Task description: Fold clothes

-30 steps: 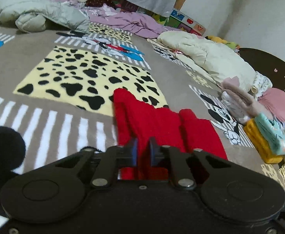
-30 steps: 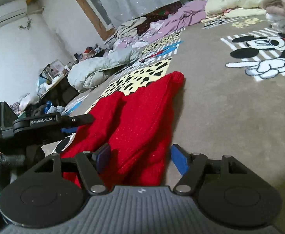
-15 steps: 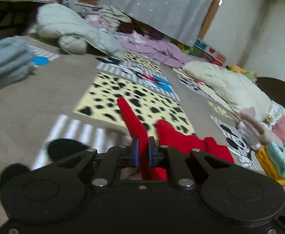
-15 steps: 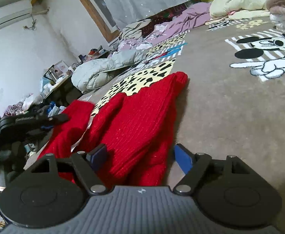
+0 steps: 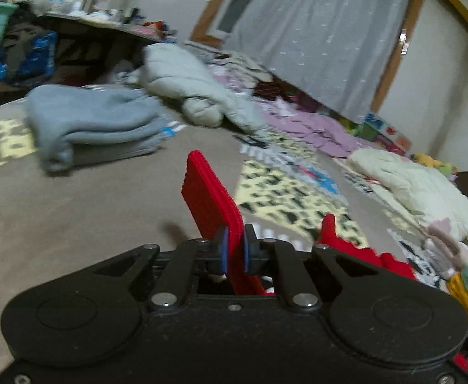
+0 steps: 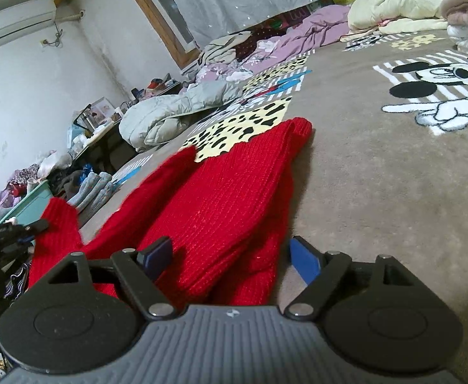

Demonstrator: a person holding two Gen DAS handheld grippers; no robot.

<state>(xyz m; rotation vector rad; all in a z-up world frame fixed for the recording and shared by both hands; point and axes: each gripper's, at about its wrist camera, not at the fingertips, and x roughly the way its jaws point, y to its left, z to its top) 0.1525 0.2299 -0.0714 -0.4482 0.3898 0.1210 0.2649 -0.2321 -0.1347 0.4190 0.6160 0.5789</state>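
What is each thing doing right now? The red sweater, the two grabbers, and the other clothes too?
red sweater: mostly flat on the carpet, one end lifted up
left gripper: shut on the sweater's lifted end
right gripper: open, one fold of the sweater between its fingers
grey blanket: folded
pale green jacket: crumpled, unfolded

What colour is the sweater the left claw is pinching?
Bright red sweater, clearest in the right wrist view.

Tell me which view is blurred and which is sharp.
Left wrist view: motion-smeared; the folded grey-blue blanket and leopard-print patch are soft, though the left gripper itself is crisp. Right wrist view: sharp; the red knitted sweater shows its ribs.
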